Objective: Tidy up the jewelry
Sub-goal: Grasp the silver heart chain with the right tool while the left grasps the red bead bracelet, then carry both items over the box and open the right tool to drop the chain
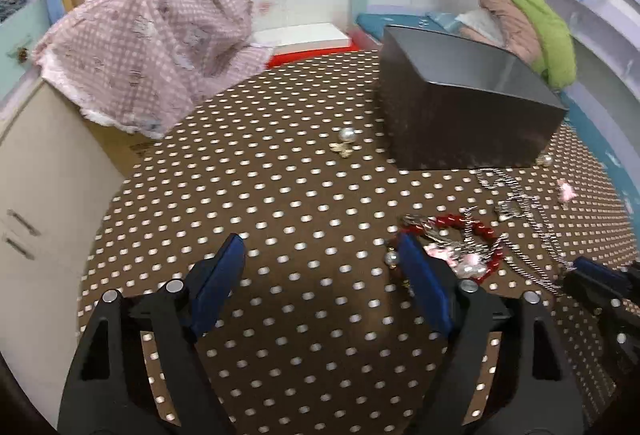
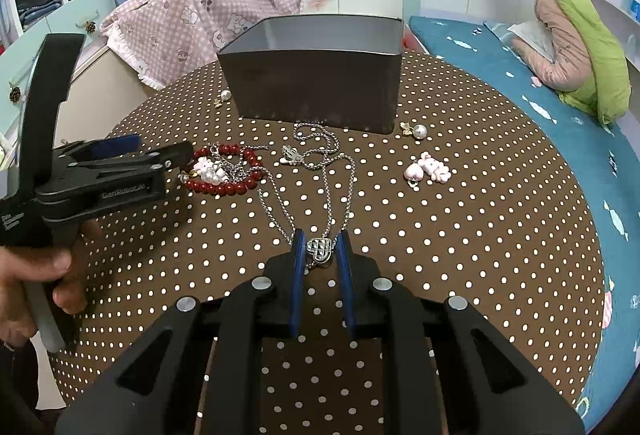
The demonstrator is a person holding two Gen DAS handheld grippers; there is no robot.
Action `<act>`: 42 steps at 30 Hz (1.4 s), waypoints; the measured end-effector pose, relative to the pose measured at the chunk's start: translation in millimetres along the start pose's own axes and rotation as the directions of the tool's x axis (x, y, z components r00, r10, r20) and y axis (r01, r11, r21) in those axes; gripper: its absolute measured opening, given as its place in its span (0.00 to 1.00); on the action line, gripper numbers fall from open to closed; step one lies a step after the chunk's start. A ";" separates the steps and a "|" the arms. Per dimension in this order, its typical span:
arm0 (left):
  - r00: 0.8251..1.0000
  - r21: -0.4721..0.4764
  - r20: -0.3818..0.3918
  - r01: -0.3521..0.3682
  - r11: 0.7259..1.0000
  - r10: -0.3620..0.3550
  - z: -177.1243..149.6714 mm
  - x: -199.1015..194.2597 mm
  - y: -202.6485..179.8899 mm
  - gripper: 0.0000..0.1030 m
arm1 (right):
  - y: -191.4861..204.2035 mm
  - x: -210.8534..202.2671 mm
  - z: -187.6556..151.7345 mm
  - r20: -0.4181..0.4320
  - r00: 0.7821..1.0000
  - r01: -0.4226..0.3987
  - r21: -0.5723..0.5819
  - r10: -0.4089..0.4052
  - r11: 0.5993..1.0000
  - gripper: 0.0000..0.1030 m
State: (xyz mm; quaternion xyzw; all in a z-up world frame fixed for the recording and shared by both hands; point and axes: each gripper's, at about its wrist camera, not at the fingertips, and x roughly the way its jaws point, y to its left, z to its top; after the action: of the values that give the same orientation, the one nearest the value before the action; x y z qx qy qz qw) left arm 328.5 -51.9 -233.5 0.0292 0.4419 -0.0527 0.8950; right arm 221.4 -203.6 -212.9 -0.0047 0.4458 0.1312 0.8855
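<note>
A dark metal box (image 2: 316, 75) stands open at the back of the round dotted table (image 2: 480, 235); it also shows in the left wrist view (image 1: 460, 103). My right gripper (image 2: 321, 249) is shut on the silver heart pendant (image 2: 319, 249) of a chain necklace (image 2: 320, 163) that trails toward the box. My left gripper (image 1: 322, 271) is open and empty, its right finger (image 1: 420, 275) beside a red bead bracelet (image 1: 472, 239) with a pink charm; the bracelet also shows in the right wrist view (image 2: 228, 171).
Pearl earrings lie left of the box (image 2: 224, 97) and right of it (image 2: 416, 131). Pink charms (image 2: 428, 167) lie at the right. A pink checked cloth (image 2: 192, 23) drapes a cabinet behind. A blue mat (image 2: 560, 123) with a rolled green blanket lies at the right.
</note>
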 end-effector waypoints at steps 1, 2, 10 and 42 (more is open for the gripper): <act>1.000 0.011 -0.009 0.010 1.000 -0.010 0.1 1.7 -1.9 0.67 | 0.4 0.5 -0.3 -0.003 1.000 0.001 -0.002 -0.001 1.000 0.14; 1.000 0.037 -0.005 0.001 0.999 0.000 -0.2 1.1 -5.2 0.65 | 0.3 0.7 -0.9 -0.006 1.000 0.003 -0.002 -0.003 1.000 0.14; 0.995 0.118 -0.022 0.099 0.988 -0.097 1.8 -1.3 -15.6 0.16 | 7.1 6.6 0.6 -0.003 1.000 0.018 -0.025 -0.018 1.000 0.14; 0.904 0.141 0.273 0.302 0.943 -0.330 46.1 -173.7 6.2 0.07 | 5.0 -140.3 85.9 0.364 0.929 -0.027 -0.110 0.066 0.994 0.14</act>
State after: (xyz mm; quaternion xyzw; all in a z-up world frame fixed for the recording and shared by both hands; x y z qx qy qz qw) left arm 260.7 -38.4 -67.5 -0.0082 0.3004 -0.2218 0.9276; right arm 208.2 -220.0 -49.6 -0.0152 0.2653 0.1735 0.9483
